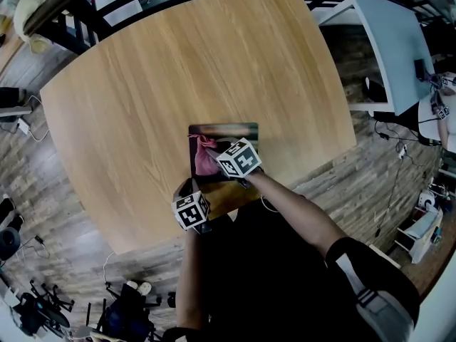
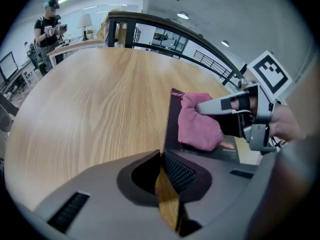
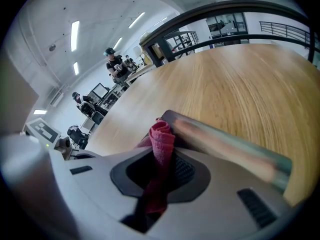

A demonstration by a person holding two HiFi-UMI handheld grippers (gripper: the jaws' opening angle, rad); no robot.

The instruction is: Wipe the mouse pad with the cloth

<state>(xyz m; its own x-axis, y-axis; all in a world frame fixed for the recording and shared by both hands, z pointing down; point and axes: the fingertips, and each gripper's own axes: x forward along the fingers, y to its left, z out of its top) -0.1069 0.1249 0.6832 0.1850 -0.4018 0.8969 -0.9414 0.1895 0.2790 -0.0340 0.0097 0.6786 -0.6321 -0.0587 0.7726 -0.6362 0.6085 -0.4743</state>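
Your left gripper (image 1: 189, 185) (image 2: 162, 159) sits closest to you, at the near edge of the round wooden table (image 1: 178, 84). Its jaws are pinched almost together on the near left corner of the dark rectangular mouse pad (image 1: 235, 132) (image 2: 172, 126) (image 3: 225, 144), with only a thin sliver of gap between them. The mouse pad lies flat on the table just in from that near edge, roughly in the middle of its width.

On the left half of the mouse pad rests the crumpled pink cloth (image 1: 204, 161) (image 2: 197, 129) (image 3: 161, 136), bunched into a soft lump. Your right gripper (image 1: 217, 164) (image 2: 205, 106) (image 3: 162, 156) comes in from the right side of the mouse pad, its jaws clamped on the pink cloth. A fold of fabric stands up between them and the rest trails down through the gap. The right gripper's fingers lie over the top of the lump, which touches the mouse pad's surface.

Beyond the mouse pad the tabletop stretches bare to its far edge, where a black railing (image 2: 170, 31) curves behind it.
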